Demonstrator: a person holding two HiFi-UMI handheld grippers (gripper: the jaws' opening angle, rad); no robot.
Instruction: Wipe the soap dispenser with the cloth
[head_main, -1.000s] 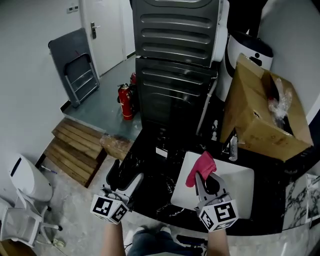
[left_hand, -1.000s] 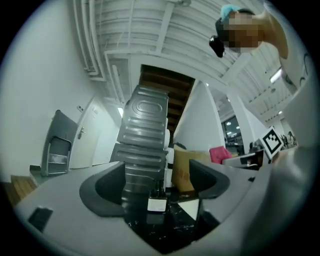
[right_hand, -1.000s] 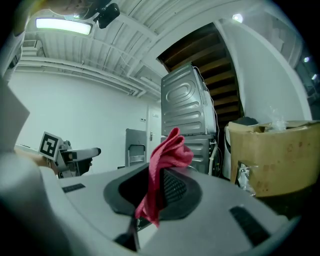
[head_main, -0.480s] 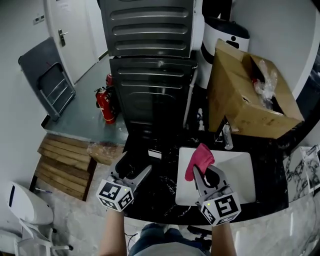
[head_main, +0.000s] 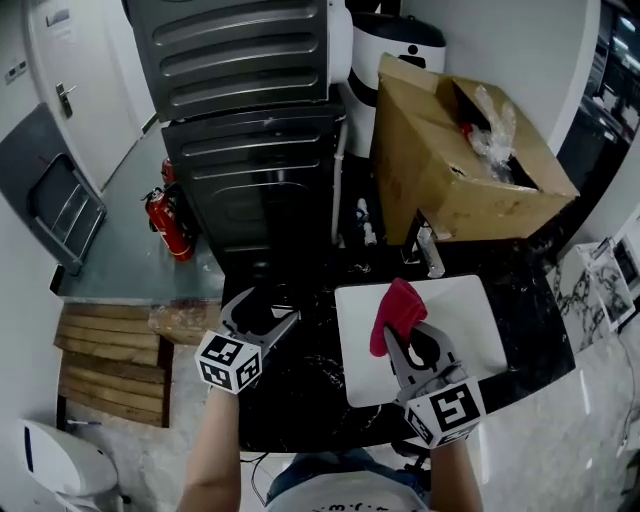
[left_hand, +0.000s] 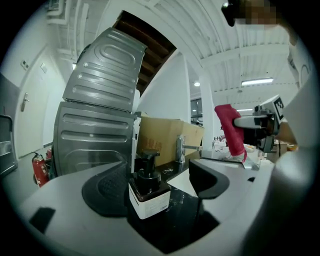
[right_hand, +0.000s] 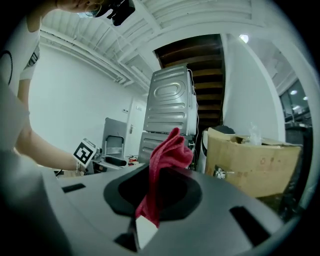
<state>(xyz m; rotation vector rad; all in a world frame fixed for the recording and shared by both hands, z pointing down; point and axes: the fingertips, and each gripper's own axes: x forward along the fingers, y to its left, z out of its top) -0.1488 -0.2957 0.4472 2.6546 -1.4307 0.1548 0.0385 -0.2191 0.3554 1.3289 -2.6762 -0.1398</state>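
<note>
Soap dispenser (left_hand: 146, 189) is standing upright on the black counter (head_main: 300, 395), right between the two jaws of your left claw (head_main: 262, 314). You are holding that claw's jaws spread apart. The bottle is sitting closer to the left-hand jaw, and a strip of bare counter is showing between it and the other jaw, so nothing is being squeezed. It is a dark bottle with a black pump top, and its pale label is facing the claw.

Your right claw (right_hand: 149, 207) is pinching the red cloth (right_hand: 169, 155) tight. The jaws are closing on its lower end, and the rest is bunching out past the tips. You are holding that claw over the white sink (head_main: 465, 310), off to the right of the left claw. The cloth is hanging well apart from the dispenser. From the left claw, it is showing to the right of the bottle and beyond it.

Ahead of the right claw, a metal tap (head_main: 430, 255) is standing at the far rim of the sink. A cardboard box (head_main: 440, 160) is sitting just behind the tap, open, with clear plastic showing inside. Ahead of the left claw, two grey machines (head_main: 240, 90) are standing stacked one on the other. A red fire extinguisher (head_main: 166, 222) is standing on the floor to their left.
</note>
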